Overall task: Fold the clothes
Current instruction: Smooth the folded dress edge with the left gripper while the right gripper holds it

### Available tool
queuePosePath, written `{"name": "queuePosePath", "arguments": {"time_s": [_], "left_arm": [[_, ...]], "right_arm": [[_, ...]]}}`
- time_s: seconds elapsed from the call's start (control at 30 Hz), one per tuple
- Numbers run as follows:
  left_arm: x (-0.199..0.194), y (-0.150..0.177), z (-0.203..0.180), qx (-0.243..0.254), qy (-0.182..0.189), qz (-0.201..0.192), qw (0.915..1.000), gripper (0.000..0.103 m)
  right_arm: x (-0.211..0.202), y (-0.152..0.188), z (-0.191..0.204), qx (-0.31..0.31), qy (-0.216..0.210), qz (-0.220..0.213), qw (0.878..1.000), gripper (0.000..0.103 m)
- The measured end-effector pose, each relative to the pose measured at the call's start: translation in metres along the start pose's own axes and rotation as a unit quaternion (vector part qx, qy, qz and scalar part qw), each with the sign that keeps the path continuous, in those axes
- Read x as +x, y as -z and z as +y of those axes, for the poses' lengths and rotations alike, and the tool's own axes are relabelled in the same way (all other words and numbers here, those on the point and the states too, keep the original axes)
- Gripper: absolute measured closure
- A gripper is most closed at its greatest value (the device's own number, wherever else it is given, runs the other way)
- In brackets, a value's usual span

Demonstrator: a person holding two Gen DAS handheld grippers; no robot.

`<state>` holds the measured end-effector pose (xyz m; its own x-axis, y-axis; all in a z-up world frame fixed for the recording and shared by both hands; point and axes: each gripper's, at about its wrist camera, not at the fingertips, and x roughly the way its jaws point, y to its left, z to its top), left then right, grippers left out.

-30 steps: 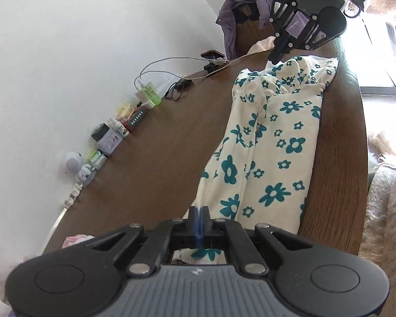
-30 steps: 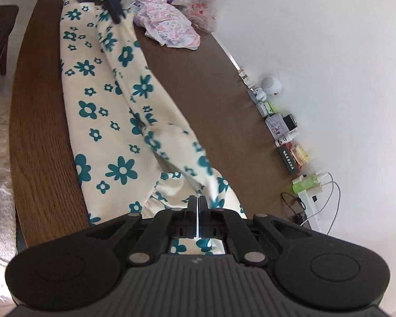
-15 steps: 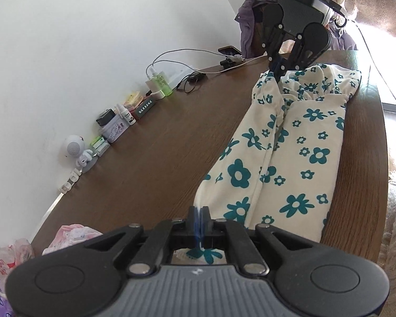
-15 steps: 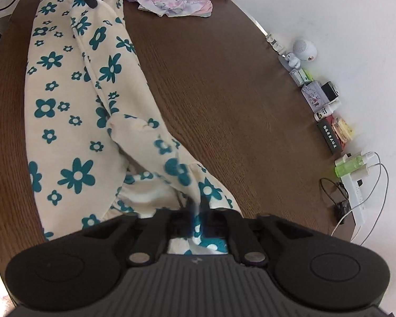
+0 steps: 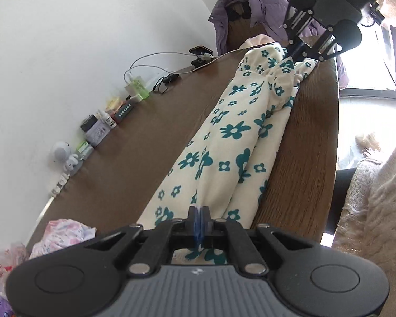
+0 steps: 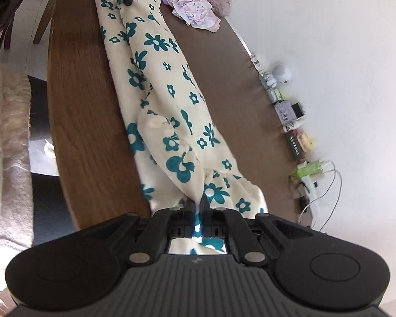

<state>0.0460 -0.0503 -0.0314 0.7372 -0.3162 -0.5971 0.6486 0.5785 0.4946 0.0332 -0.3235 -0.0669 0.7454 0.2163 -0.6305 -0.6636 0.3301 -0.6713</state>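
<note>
The cream cloth with teal flowers [image 5: 232,142] lies in a long strip down the brown wooden counter [image 5: 145,142], close to the edge by the person. It looks like a pair of soft pants, bunched up and not flat.

The left gripper [image 5: 198,212] has its jaws almost shut, pinching one end of the flowered cloth. A thin bit of fabric sits between them. The right gripper [image 6: 198,206] has its jaws shut tight on the other end, where the cloth gathers into a ruffle. Each one can be seen far off in the other's view, at the top of the strip.

My guess is that the step in hand is pulling the cloth straight and laying it down, so it can be folded after. To do it well, both hands should pull gently apart until the wrinkles in the middle go away. They should not pull too hard, or the thin cloth could slip out of the jaws. Both ends should come down together, so the strip lands flat and straight. It would be good to keep it away from the counter's edge, because part of it could slide off there.

A pile of pink and white clothes [image 6: 195,8] sits near the left end. Little bottles and boxes [image 5: 103,126] stand in a row by the white wall [image 5: 79,39]. The cloth should stay clear of both.
</note>
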Motion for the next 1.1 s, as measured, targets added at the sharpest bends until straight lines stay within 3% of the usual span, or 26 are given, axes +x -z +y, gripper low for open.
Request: {"name": "queuePosePath", "arguments": {"time_s": [0.17, 0.4, 0.43, 0.47, 0.53, 0.67, 0.87, 0.97, 1.1], "left_arm": [[-0.003, 0.0, 0.011, -0.035, 0.002, -0.007, 0.9994, 0.081], [0.009, 0.002, 0.006, -0.032, 0.027, 0.001, 0.9991, 0.079], [0.01, 0.001, 0.006, -0.026, 0.029, 0.003, 0.9992, 0.084], [0.012, 0.0, 0.006, -0.02, 0.032, 0.005, 0.9993, 0.103], [0.013, -0.004, 0.01, -0.018, 0.022, 0.002, 0.9996, 0.102], [0.017, -0.023, 0.032, -0.033, -0.04, -0.02, 0.9985, 0.103], [0.024, -0.057, 0.058, -0.015, -0.099, -0.038, 0.9942, 0.103], [0.02, -0.052, 0.052, -0.013, -0.087, -0.033, 0.9956, 0.103], [0.017, -0.031, 0.029, -0.007, -0.054, -0.02, 0.9983, 0.103]], "right_arm": [[-0.005, 0.006, -0.013, 0.07, -0.014, -0.009, 0.997, 0.094], [0.008, 0.006, -0.018, 0.089, -0.003, -0.004, 0.996, 0.095], [0.009, 0.005, -0.02, 0.089, -0.001, -0.003, 0.996, 0.096], [0.01, 0.003, -0.023, 0.086, 0.005, -0.001, 0.996, 0.098], [0.012, -0.001, -0.031, 0.077, 0.024, 0.001, 0.997, 0.1], [0.024, -0.015, -0.058, 0.054, 0.087, -0.001, 0.995, 0.1], [0.054, -0.044, -0.104, -0.028, 0.183, 0.006, 0.983, 0.1], [0.052, -0.046, -0.107, -0.058, 0.176, 0.003, 0.983, 0.1], [0.032, -0.025, -0.067, -0.089, 0.142, 0.025, 0.986, 0.1]]}}
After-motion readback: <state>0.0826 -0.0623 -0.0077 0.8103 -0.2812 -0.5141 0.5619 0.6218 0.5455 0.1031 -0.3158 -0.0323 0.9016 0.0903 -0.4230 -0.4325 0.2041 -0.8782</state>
